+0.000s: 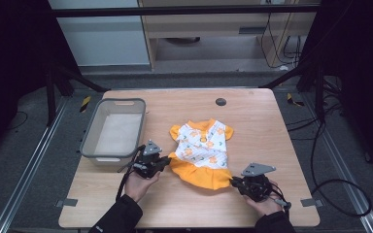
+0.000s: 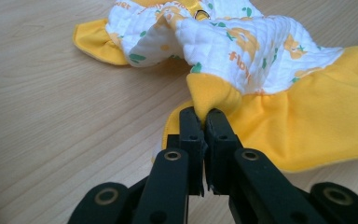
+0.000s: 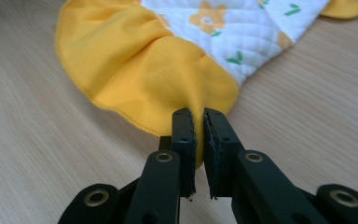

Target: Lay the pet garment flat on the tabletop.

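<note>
Gripping the little dress (image 1: 201,151) by both corners of its orange hem.
I am pinching it with the left tongs (image 2: 204,116) and right tongs (image 3: 199,116); next calls for an even lift toward the basket (image 1: 91,127), upper left.

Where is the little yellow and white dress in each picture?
High view: the dress lies mid-table, right of the grey bin.
Left gripper view: it spreads across the top and right, skirt edge pinched in the jaws.
Right gripper view: top middle, skirt edge pinched in the jaws.
Shared landmark: the yellow skirt ruffle.

High view overhead; claw views close, sharing dress (image 1: 200,153) hem.
</note>
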Motion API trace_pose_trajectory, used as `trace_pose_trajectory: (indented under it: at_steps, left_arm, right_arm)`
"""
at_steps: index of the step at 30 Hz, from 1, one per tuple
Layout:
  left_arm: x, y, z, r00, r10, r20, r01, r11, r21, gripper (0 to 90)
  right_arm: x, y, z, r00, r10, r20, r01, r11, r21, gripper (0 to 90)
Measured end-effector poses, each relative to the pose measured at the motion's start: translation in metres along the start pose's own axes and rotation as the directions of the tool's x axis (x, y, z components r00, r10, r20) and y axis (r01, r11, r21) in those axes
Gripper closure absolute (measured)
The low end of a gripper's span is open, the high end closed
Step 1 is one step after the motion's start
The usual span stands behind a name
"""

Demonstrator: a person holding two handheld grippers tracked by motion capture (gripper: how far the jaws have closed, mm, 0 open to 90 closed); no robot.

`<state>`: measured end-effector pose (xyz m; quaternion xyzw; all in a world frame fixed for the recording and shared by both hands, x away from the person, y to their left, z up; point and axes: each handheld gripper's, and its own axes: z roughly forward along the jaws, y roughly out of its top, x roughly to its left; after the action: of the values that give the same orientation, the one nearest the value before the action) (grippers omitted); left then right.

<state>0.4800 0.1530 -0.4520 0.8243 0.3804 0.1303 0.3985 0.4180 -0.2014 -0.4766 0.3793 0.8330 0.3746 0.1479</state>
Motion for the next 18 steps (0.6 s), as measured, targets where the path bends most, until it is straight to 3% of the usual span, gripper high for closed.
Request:
trace_pose_trajectory:
  at_steps: [5,8,11,14,17,18]
  left_arm:
    - [-0.002,-0.001,0.005,0.9998,0.013,-0.018,-0.012,0.9993,0.035,86.0]
    - [-0.004,-0.004,0.013,0.999,0.033,-0.029,-0.031,0.9973,0.067,84.7]
    - [-0.005,-0.005,0.015,0.9975,0.047,-0.054,-0.043,0.9964,0.074,79.1]
    - [-0.005,-0.004,0.01,0.9968,0.041,-0.069,-0.038,0.998,0.05,71.2]
    - [-0.006,-0.002,0.003,0.997,0.034,-0.07,-0.033,0.9994,0.008,68.8]
    - [-0.008,0.002,-0.005,0.9959,0.046,-0.078,-0.048,0.9986,-0.022,68.8]
  right_arm:
    - [-0.01,-0.004,0.0,0.9993,0.022,0.031,-0.022,1.0,0.01,83.0]
    - [-0.016,-0.006,0.003,0.9955,0.036,0.087,-0.038,0.999,0.016,82.1]
    - [-0.017,-0.005,0.004,0.993,0.05,0.107,-0.052,0.998,0.019,79.5]
    - [-0.017,-0.005,0.002,0.9923,0.058,0.109,-0.059,0.998,-0.002,76.7]
    - [-0.018,-0.004,-0.003,0.9922,0.067,0.105,-0.063,0.997,-0.038,75.9]
    - [-0.017,-0.003,-0.007,0.9918,0.073,0.105,-0.065,0.995,-0.079,75.8]
